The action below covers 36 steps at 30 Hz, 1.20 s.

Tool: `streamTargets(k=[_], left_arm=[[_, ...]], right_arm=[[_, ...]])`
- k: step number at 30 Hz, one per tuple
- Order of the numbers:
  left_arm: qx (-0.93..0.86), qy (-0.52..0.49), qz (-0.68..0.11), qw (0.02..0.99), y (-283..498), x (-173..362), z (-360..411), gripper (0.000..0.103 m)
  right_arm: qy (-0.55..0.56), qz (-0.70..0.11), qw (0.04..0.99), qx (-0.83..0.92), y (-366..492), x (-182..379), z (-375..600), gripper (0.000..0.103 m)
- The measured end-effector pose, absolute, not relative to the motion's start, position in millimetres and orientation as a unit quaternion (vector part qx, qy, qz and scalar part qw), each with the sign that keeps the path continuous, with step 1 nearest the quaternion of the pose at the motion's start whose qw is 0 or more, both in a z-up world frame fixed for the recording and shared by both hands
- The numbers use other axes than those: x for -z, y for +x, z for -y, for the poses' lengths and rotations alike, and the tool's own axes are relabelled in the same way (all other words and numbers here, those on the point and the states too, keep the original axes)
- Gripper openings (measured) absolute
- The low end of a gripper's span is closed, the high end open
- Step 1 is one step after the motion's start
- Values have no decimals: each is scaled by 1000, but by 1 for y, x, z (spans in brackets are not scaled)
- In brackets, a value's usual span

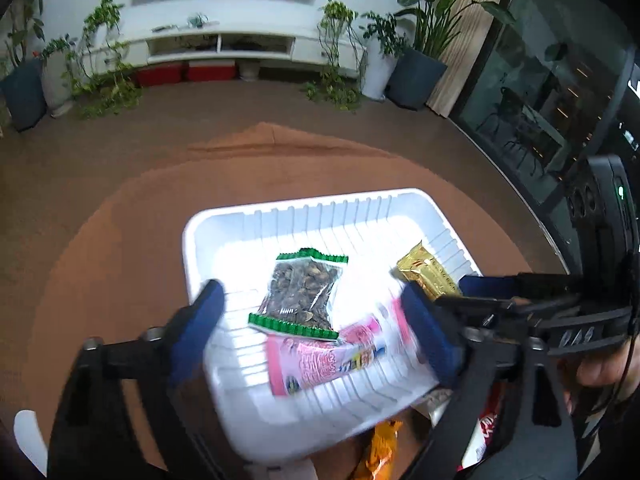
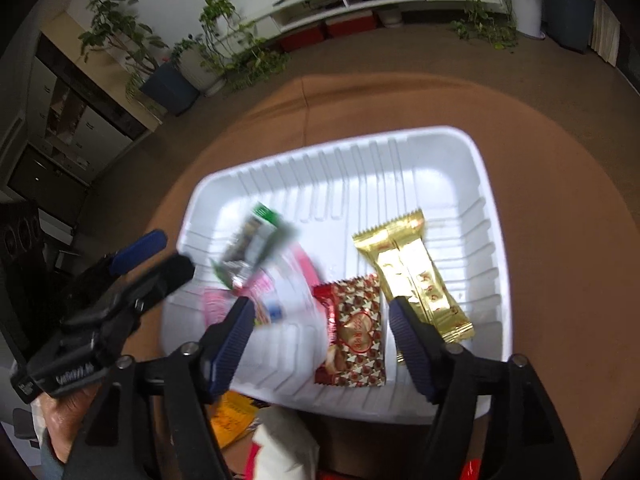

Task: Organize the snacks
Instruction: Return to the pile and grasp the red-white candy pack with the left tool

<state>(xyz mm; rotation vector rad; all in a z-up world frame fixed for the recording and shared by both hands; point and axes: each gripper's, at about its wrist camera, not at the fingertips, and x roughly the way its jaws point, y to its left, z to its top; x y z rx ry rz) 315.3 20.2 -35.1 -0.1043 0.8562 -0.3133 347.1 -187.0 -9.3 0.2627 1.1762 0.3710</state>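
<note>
A white ribbed tray (image 1: 224,216) (image 2: 492,184) sits on a round brown table. In it lie a clear green-edged packet of dark nuts (image 1: 300,292) (image 2: 256,240), a pink-and-white packet (image 1: 320,356) (image 2: 280,280), a gold bar wrapper (image 1: 428,276) (image 2: 416,268) and a red patterned packet (image 2: 356,332). The nut and pink packets look blurred in the right wrist view. My left gripper (image 1: 316,324) is open above the pink and nut packets and holds nothing. My right gripper (image 2: 322,344) is open over the red packet, empty.
An orange packet (image 1: 380,448) (image 2: 232,420) and a white-and-red packet (image 1: 480,432) (image 2: 284,444) lie on the table by the tray's near edge. The brown tabletop (image 1: 120,240) (image 2: 560,160) surrounds the tray. Potted plants and a white shelf unit stand far behind.
</note>
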Motion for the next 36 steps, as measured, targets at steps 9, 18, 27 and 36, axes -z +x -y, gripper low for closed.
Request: streamTargets(k=[9, 18, 27, 36], left_arm=[[108, -39, -377, 919, 225, -1, -36, 103], [76, -45, -408, 909, 98, 27, -38, 103], [65, 23, -463, 884, 25, 80, 12, 103], [33, 37, -483, 874, 18, 96, 11, 102]], right_arm=[[169, -469, 839, -218, 282, -61, 213, 95], [147, -417, 874, -202, 180, -70, 231, 96], [142, -400, 890, -167, 97, -43, 228, 96], [121, -393, 900, -148, 68, -32, 225, 96]])
